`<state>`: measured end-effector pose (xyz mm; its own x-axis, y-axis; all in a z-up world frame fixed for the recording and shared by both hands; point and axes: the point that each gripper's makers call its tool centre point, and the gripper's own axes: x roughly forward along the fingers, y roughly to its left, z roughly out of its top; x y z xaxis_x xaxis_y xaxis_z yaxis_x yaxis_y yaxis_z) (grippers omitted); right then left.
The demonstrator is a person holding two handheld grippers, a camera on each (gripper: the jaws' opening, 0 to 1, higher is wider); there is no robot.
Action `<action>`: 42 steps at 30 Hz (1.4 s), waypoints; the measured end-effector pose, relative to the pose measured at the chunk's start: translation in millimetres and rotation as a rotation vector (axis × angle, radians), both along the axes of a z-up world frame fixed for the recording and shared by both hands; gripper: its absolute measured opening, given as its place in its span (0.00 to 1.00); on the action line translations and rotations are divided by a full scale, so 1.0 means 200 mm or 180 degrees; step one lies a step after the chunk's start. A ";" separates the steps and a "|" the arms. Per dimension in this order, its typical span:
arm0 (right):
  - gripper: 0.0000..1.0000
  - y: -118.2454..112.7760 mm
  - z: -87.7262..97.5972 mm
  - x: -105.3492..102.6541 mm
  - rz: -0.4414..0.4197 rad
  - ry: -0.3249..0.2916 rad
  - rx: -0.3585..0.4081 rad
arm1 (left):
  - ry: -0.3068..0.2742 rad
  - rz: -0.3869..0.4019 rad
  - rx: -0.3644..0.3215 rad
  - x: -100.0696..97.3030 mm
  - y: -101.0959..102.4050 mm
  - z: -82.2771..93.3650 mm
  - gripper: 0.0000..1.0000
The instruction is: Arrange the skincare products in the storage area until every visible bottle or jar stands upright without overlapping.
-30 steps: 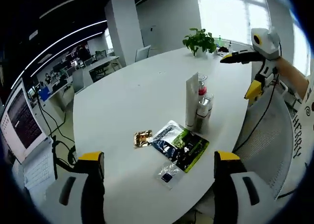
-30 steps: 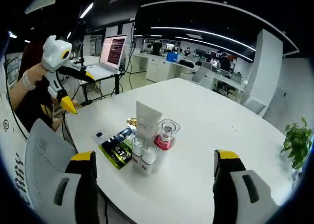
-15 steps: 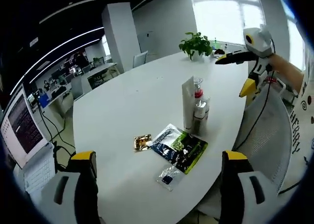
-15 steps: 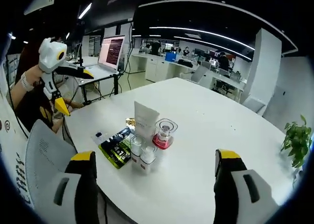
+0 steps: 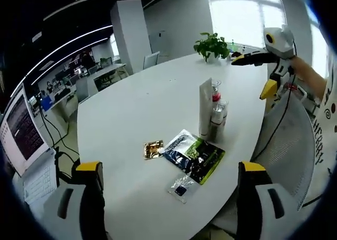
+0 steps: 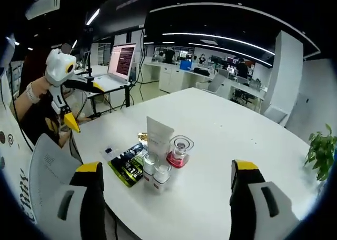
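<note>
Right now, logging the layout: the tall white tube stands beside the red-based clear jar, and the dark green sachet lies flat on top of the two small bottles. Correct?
Not quite. The dark green sachet lies flat on the white table beside the two small bottles, per the right gripper view. The tall white tube does stand beside the red-based clear jar.

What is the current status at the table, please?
Both tongs open, empty, held off the table. Skincare cluster upright, tightly grouped. Flat sachets lie beside it.

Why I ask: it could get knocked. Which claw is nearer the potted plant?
Right. The right claw hangs near the potted plant; the left claw is at the table's opposite end.
</note>
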<state>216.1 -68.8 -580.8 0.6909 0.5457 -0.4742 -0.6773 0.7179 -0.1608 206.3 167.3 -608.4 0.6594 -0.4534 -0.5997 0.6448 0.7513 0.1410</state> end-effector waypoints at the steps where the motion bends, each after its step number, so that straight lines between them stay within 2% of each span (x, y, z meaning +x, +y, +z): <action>1: 1.00 0.00 0.00 0.00 0.0006 0.0003 -0.0014 | 0.0022 -0.0010 0.0001 0.00 0.00 -0.01 0.99; 6: 1.00 0.01 -0.01 -0.01 0.0007 0.0074 0.0044 | 0.0027 -0.0042 0.0031 0.01 0.00 -0.01 0.99; 16: 0.97 0.01 -0.02 0.00 -0.0019 0.0083 0.0060 | 0.0077 -0.0068 0.0055 0.05 0.02 -0.04 0.99; 20: 0.95 0.01 -0.03 0.01 -0.0024 0.0118 0.0046 | 0.0068 -0.0067 0.0194 0.07 0.04 -0.06 0.99; 23: 0.87 0.01 -0.04 0.00 -0.0035 0.0166 0.0048 | 0.0077 -0.0095 0.0148 0.09 0.04 -0.06 0.99; 25: 0.86 0.00 -0.05 0.00 -0.0055 0.0177 0.0059 | 0.0079 -0.0102 0.0128 0.10 0.04 -0.06 0.99; 26: 0.84 0.01 -0.06 -0.01 -0.0040 0.0250 0.0057 | 0.0080 -0.0111 0.0143 0.11 0.05 -0.07 0.99; 32: 0.80 0.03 -0.09 -0.03 0.0001 0.0300 0.0071 | 0.0103 -0.0202 0.0179 0.15 0.05 -0.11 0.99; 36: 0.74 0.03 -0.08 -0.03 0.0005 0.0336 0.0138 | 0.0142 -0.0300 0.0209 0.19 0.06 -0.15 0.99; 41: 0.66 0.04 -0.11 -0.04 0.0028 0.0430 0.0103 | 0.0183 -0.0460 0.0279 0.23 0.04 -0.20 0.99; 42: 0.65 0.05 -0.11 -0.04 0.0029 0.0435 0.0112 | 0.0222 -0.0520 0.0241 0.24 0.03 -0.21 0.99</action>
<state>208.4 -59.7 -603.7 0.6162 0.5696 -0.5440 -0.6977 0.7152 -0.0414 253.5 174.1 -650.4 0.5364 -0.5028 -0.6779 0.7674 0.6248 0.1438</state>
